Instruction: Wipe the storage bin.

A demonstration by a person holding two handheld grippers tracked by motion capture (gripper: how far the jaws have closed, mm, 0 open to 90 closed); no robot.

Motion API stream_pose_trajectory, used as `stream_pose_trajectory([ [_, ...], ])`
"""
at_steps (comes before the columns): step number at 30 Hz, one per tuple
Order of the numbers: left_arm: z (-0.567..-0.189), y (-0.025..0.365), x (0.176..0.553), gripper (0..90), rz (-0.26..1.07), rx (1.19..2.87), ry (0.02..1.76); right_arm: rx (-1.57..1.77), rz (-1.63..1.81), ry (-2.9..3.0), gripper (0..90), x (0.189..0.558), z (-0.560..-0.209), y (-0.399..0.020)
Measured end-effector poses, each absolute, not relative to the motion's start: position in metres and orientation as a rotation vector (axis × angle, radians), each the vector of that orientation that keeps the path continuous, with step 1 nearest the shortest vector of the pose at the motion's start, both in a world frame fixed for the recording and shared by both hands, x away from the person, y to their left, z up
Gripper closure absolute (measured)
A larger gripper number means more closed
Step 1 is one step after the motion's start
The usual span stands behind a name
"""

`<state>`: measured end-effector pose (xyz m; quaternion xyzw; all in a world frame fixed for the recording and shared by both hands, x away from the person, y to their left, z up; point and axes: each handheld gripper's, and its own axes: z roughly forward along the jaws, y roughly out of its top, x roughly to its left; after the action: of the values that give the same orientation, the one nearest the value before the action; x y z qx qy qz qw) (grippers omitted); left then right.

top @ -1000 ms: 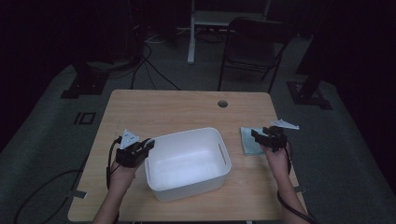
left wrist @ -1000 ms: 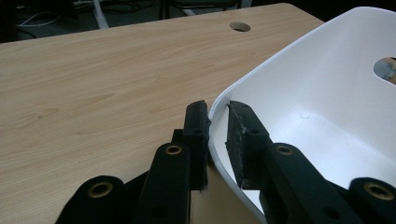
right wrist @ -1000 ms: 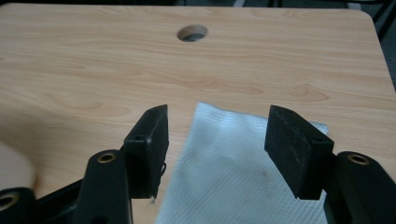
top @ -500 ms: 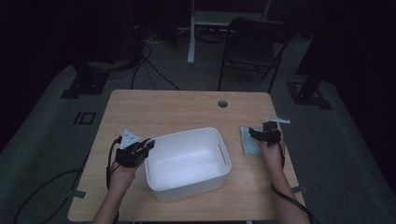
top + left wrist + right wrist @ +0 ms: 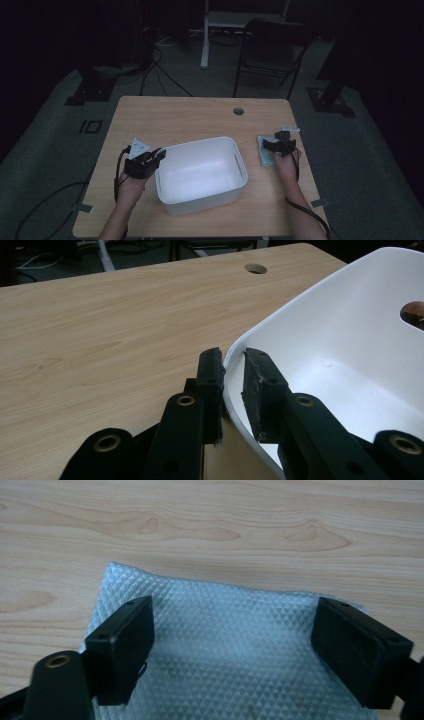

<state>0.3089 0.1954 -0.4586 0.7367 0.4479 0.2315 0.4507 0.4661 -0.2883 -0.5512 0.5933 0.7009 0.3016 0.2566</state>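
A white plastic bin [image 5: 200, 206] stands in the middle of the wooden table. My left gripper [image 5: 157, 155] is shut on its left rim; in the left gripper view the bin's wall [image 5: 350, 340] runs between the two pads of the left gripper [image 5: 232, 362]. A pale blue quilted pouch [image 5: 264, 156] lies flat on the table to the right of the bin. My right gripper [image 5: 270, 146] hovers low over it. Its jaws have just been opening and now stand wide apart, and the right gripper [image 5: 235, 630] straddles the pouch [image 5: 220, 685] without pressing on it.
The table [image 5: 175, 120] has a round cable hole [image 5: 238, 111] at its far right. The pouch lies close to the table's right edge. A folding chair [image 5: 270, 50] and floor cables [image 5: 160, 75] sit beyond the far edge.
My right gripper came down and a little to the left over the pouch, and its jaws spread wider. The left gripper and the bin stayed put.
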Motion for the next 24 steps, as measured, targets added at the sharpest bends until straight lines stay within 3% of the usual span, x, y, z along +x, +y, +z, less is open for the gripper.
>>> stream_pose_trajectory([
  [7, -0.459, 0.195, 0.309, 77.7, 0.572, 1.818, 1.111, 1.609, 0.809, 1.917, 19.6, 0.467, -0.55, -0.287],
  [19, -0.459, 0.195, 0.309, 77.7, 0.57, 1.817, 1.112, 1.506, 0.847, 2.021, 73.9, 0.462, -0.544, -0.273],
  [24, -0.459, 0.195, 0.309, 77.7, 0.57, 1.815, 1.113, 1.528, 0.848, 2.017, 80.1, 0.464, -0.543, -0.271],
])
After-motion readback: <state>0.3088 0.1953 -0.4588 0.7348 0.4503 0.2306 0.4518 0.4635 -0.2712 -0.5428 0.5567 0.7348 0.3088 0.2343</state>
